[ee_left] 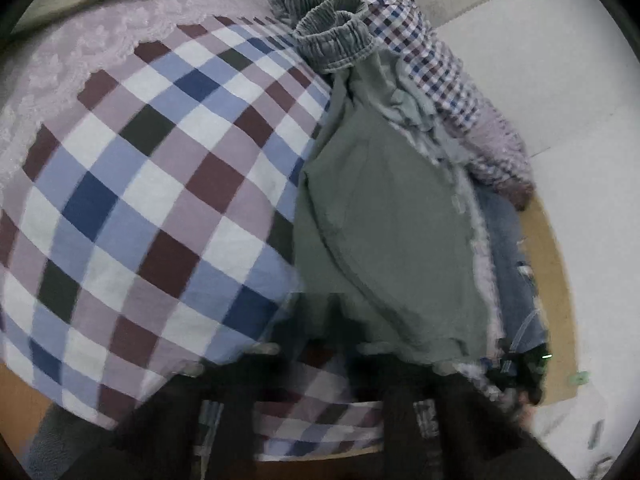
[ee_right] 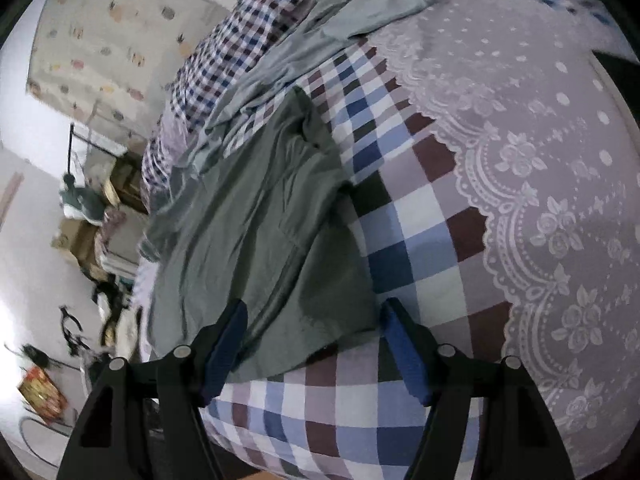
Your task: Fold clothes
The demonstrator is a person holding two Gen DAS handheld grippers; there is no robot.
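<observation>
R gripper (ee_right: 312,346) jaws apart over green garment (ee_right: 256,248) on checked bedspread (ee_right: 416,216).

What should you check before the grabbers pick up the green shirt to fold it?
1. Right gripper open wide enough: ok, its blue pads stand well apart.
2. Green shirt within its reach: ok, the hem lies between the pads.
3. Shirt lying flat: not ok, it is wrinkled and bunched at the far end.
4. Shirt free of other clothes: cannot tell, grey trousers lie by its far end.
5. Left gripper ready: cannot tell, that view is blurred.
6. Checked bedcover not caught: ok, nothing pinches it.
</observation>
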